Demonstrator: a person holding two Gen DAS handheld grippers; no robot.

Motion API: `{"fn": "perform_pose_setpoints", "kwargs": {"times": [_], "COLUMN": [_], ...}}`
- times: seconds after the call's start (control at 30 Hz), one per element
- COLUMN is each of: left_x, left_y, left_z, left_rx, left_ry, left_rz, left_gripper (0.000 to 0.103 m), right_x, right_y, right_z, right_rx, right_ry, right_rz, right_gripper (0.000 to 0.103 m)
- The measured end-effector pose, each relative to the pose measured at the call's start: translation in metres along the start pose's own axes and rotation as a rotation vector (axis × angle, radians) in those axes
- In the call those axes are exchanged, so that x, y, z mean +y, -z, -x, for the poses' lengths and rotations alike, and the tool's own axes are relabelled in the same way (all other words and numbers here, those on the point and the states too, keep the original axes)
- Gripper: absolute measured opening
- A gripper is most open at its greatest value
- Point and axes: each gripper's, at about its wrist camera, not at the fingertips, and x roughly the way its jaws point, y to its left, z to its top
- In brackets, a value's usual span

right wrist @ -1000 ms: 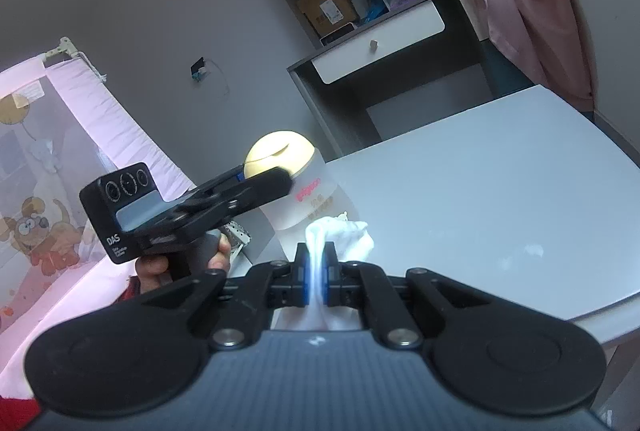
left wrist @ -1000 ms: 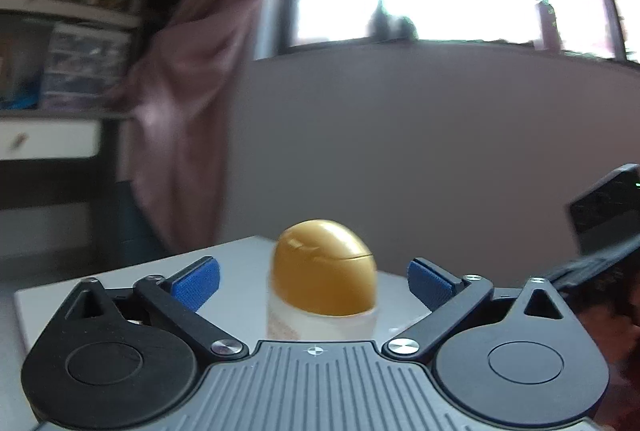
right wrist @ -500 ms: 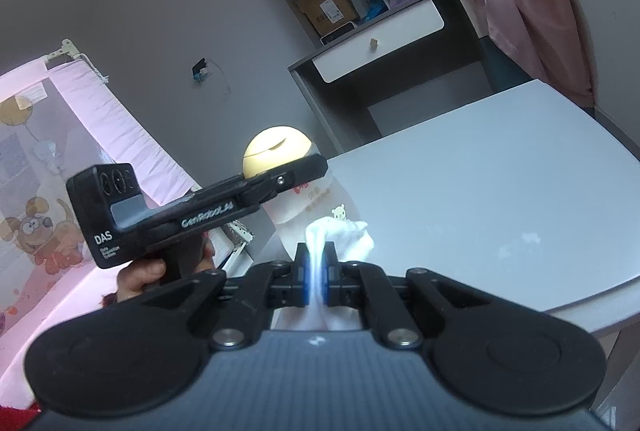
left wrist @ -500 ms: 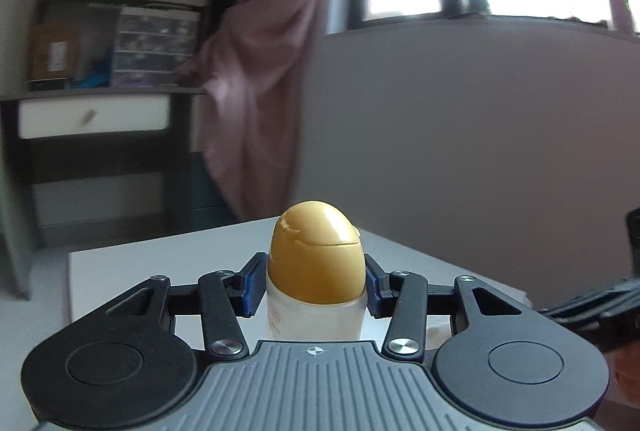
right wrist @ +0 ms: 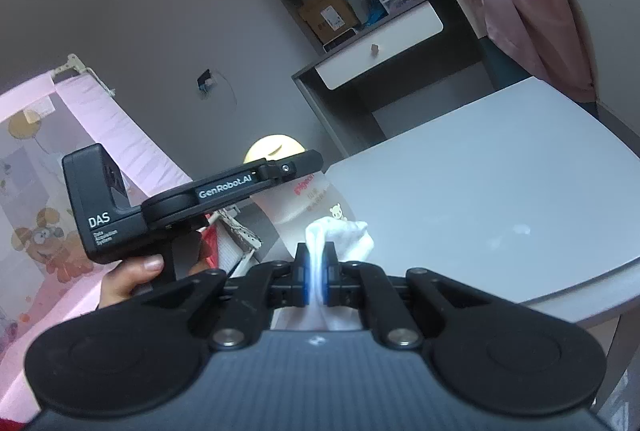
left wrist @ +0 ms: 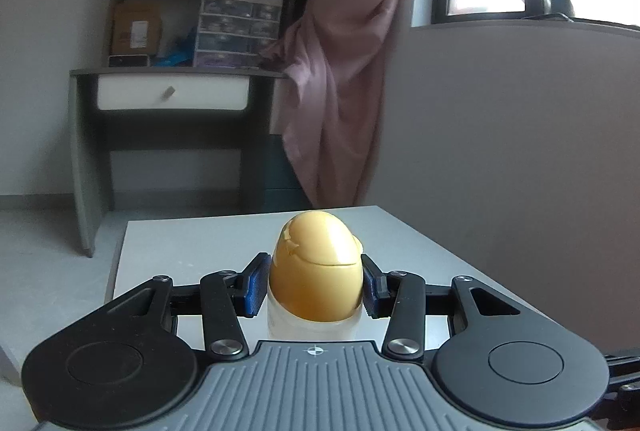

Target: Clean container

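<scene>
White tabletop (right wrist: 500, 191) fills your right view from 12 to 3 o'clock. Your left tongs (left wrist: 314, 285) have just closed and are clamped on the container (left wrist: 316, 281), a clear bottle with a yellow domed cap, blue pads (left wrist: 254, 285) pressing both sides at centre frame. Your right tongs (right wrist: 316, 271) are pinched together on a white cloth (right wrist: 344, 237), touching the container's lower side, at 6 o'clock.

Both claw-mounted views look forward, close, sharing the bottle (left wrist: 316, 271).
</scene>
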Motion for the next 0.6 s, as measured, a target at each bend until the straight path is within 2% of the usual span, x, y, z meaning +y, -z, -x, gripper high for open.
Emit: {"fn": "perform_pose_setpoints", "kwargs": {"times": [0.23, 0.33, 0.6], "left_x": [0.004, 0.008, 0.0], "left_y": [-0.009, -0.013, -0.018], "left_z": [-0.004, -0.005, -0.008], "left_rx": [0.002, 0.004, -0.006], "left_ry": [-0.011, -0.03, -0.099], "left_rz": [-0.007, 0.029, 0.033], "left_gripper": [0.045, 0.045, 0.045], "right_x": [-0.003, -0.003, 0.0], "right_y": [0.002, 0.002, 0.001], "right_z": [0.005, 0.004, 0.001], "right_rx": [-0.01, -0.012, 0.0], "right_ry": [-0.013, -0.015, -0.019], "right_rz": [-0.014, -0.021, -0.009], "right_gripper": [0.006, 0.006, 0.006]}}
